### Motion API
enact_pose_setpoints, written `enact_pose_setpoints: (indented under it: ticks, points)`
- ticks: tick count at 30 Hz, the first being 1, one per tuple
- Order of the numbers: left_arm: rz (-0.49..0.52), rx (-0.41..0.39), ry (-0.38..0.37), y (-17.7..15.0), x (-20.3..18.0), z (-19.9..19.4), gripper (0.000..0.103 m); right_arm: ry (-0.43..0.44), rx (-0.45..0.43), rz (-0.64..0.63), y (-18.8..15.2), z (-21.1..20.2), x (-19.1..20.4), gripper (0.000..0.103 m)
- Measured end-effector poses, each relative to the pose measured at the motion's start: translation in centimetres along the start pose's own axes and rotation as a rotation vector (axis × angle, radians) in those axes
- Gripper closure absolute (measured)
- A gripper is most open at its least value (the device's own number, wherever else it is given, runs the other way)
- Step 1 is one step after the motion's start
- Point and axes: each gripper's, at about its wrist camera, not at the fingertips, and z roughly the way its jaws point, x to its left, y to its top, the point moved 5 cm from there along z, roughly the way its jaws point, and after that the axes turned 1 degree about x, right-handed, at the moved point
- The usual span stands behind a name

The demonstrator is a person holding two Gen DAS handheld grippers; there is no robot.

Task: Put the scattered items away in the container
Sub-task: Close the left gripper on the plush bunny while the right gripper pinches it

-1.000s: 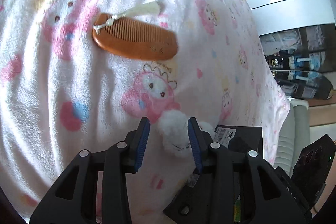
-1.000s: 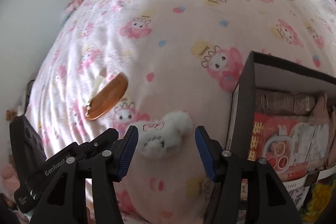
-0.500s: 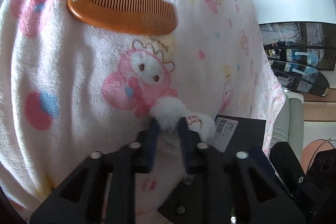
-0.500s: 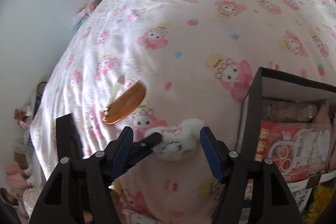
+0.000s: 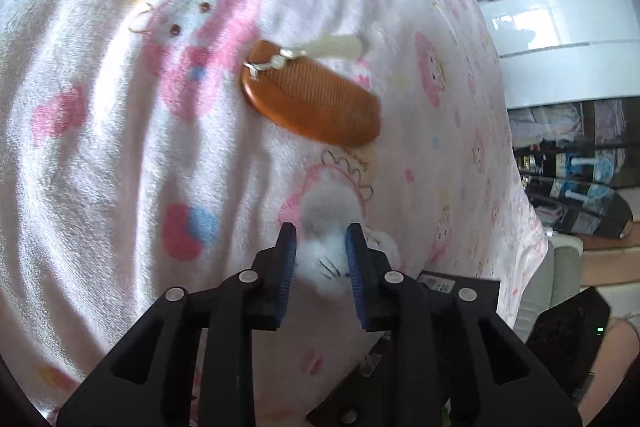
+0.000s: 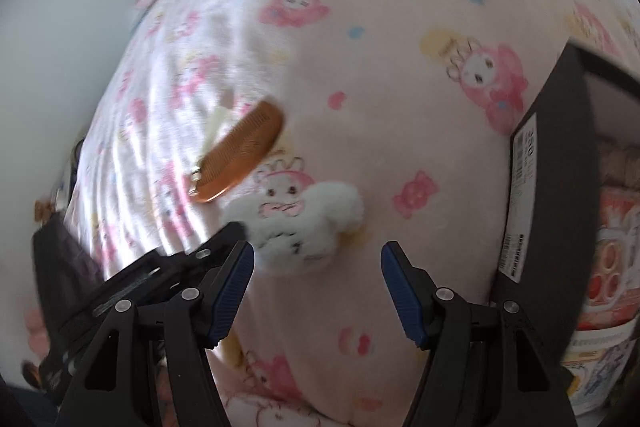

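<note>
Left wrist: comb [image 5: 310, 103] lengthwise, upper-left to lower-right.

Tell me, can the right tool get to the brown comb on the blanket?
Probably yes. The right tool is open and holds nothing, and the brown comb lies bare on the blanket. The fluffy white toy and left tool sit partly between, so steer around.

A white fluffy plush [image 6: 304, 227] with a stitched face lies on the pink blanket, near the front. Farther left, a brown wooden comb [image 6: 240, 155] with a pale tassel lies flat. At right stands the black box [image 6: 560, 163], open and part-filled.
</note>
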Motion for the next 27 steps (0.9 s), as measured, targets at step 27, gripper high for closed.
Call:
enact_pose_setpoints:
  ticks: [27]
  points:
    - [0.01, 0.054, -0.114, 0.0, -0.8, 2.6, 0.079, 0.06, -0.073, -0.102, 0.7, 1.0, 2.2, 0.076]
